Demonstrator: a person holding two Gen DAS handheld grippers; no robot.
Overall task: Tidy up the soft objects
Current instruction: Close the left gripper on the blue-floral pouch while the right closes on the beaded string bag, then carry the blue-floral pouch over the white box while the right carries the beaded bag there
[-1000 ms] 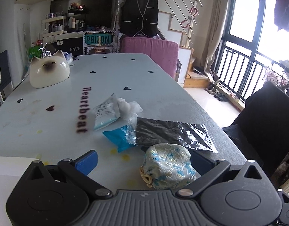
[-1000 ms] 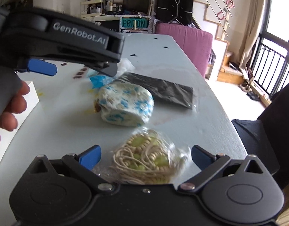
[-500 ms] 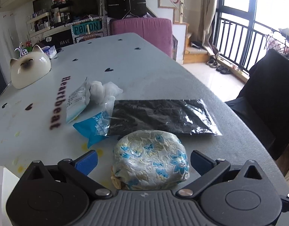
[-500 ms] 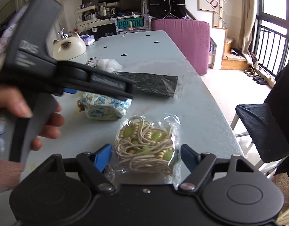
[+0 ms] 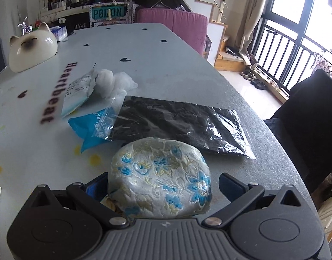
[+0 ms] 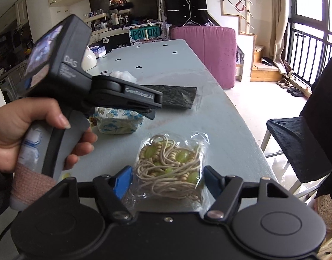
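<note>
A floral blue-and-white pouch [image 5: 159,182] lies on the pale table [image 5: 166,65], deep between the fingers of my left gripper [image 5: 162,184]. The jaws are open; the left pad touches the pouch and a gap shows on the right. In the right wrist view the same pouch [image 6: 120,123] sits under the left gripper [image 6: 150,113], which a hand [image 6: 25,130] holds. My right gripper [image 6: 168,182] straddles a clear bag of beaded cord [image 6: 172,166]. Its jaws are closing, with the pads at the bag's plastic edges.
Beyond the pouch lie a black packet in clear film [image 5: 183,125], a blue packet [image 5: 90,130], white cotton [image 5: 114,82] and a white sachet [image 5: 77,93]. A cat-shaped ceramic [image 5: 31,49] stands far left. A black chair [image 6: 295,147] is beside the table's right edge.
The left gripper came forward and down, so the pouch now sits deep between its fingers. The right gripper's fingers drew in around the cord bag.
</note>
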